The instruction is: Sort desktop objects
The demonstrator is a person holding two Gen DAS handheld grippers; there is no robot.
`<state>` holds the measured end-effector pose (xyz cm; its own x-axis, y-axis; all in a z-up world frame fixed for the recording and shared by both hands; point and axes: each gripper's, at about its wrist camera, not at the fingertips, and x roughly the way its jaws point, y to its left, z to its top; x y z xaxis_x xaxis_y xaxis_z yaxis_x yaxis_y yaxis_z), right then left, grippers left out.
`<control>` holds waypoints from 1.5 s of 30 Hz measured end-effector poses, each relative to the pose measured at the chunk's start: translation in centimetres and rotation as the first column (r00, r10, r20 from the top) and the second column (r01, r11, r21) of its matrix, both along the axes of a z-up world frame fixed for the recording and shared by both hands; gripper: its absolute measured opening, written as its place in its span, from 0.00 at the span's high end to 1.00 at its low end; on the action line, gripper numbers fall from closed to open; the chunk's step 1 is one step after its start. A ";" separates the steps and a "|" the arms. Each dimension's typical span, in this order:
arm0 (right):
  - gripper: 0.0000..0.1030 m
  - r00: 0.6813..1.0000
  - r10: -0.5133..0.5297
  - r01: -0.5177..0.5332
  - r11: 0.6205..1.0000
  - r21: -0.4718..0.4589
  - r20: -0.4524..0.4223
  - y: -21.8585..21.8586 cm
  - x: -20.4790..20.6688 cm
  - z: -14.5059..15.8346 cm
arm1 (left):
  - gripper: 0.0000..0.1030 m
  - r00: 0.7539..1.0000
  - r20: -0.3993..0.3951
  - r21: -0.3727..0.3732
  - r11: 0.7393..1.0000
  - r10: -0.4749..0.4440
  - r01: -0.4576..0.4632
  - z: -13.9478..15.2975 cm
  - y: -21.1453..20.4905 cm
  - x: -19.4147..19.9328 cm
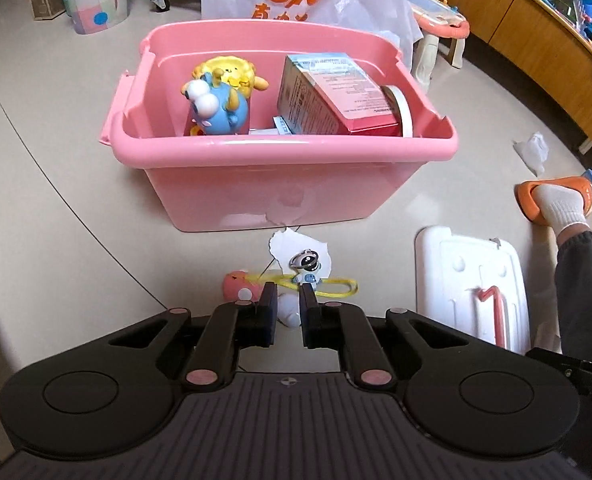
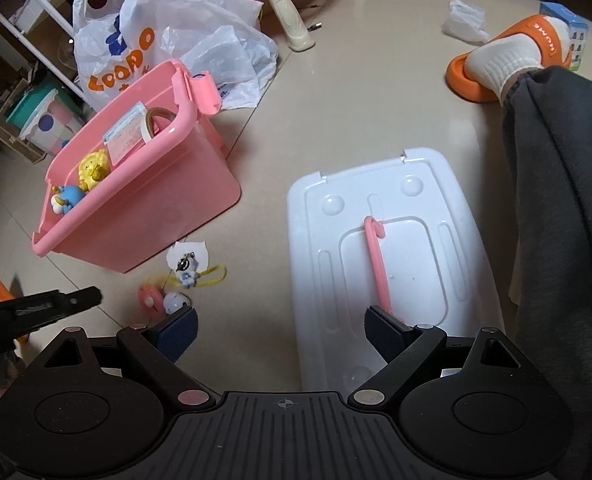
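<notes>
Left hand-held gripper (image 1: 287, 304), jaws narrow, straddles a small white toy (image 1: 288, 312) on the floor before the pink bin (image 1: 280, 152); right hand-held gripper (image 2: 282, 330) gapes wide over the white lid (image 2: 416, 216)

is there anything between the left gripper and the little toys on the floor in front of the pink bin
Nothing visible. The left gripper sits just above a small white round toy, seen between its slightly parted fingers, with the pink toy and astronaut keychain just beyond. The open pink plastic bin stands behind them.
</notes>
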<state>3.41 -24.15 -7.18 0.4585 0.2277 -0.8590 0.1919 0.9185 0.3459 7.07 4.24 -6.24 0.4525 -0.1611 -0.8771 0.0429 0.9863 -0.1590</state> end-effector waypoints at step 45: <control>0.14 0.995 -0.020 0.027 0.997 0.067 -0.103 -0.5 1.1 -2.4 | 0.30 0.773 -0.319 0.105 0.831 0.548 -0.546 -13.3 1.1 5.2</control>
